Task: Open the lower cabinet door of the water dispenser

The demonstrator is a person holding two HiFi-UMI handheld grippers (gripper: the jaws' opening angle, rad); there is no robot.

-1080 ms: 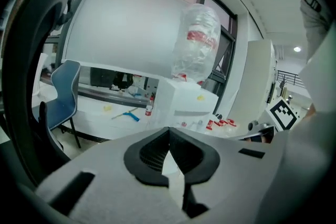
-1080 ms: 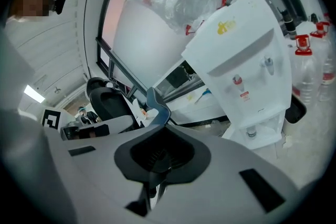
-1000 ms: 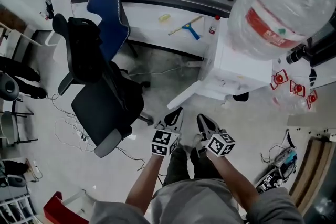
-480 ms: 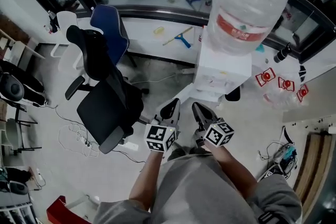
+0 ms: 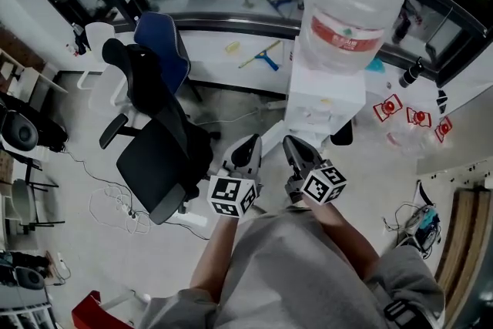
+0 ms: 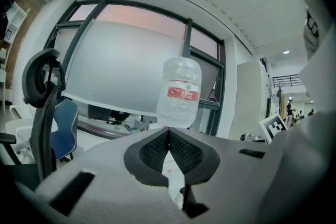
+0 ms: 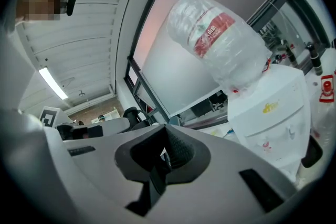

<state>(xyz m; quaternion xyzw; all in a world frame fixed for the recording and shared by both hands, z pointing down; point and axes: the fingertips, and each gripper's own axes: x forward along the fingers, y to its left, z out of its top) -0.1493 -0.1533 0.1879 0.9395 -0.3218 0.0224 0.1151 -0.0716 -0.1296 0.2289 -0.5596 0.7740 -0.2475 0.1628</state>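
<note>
White water dispenser (image 5: 323, 100), lower door unseen

The head camera looks steeply down from above the person onto the floor (image 5: 85, 166), with the water dispenser (image 5: 323, 100) standing just ahead. The left gripper (image 5: 245, 152) camera looks roughly level along its fingers (image 6: 152, 152) toward the bottle (image 6: 180, 93) from a little way off. The right gripper (image 5: 297, 152) camera, tilted and nearer, faces the same dispenser, and all three views share the bottle.
</note>
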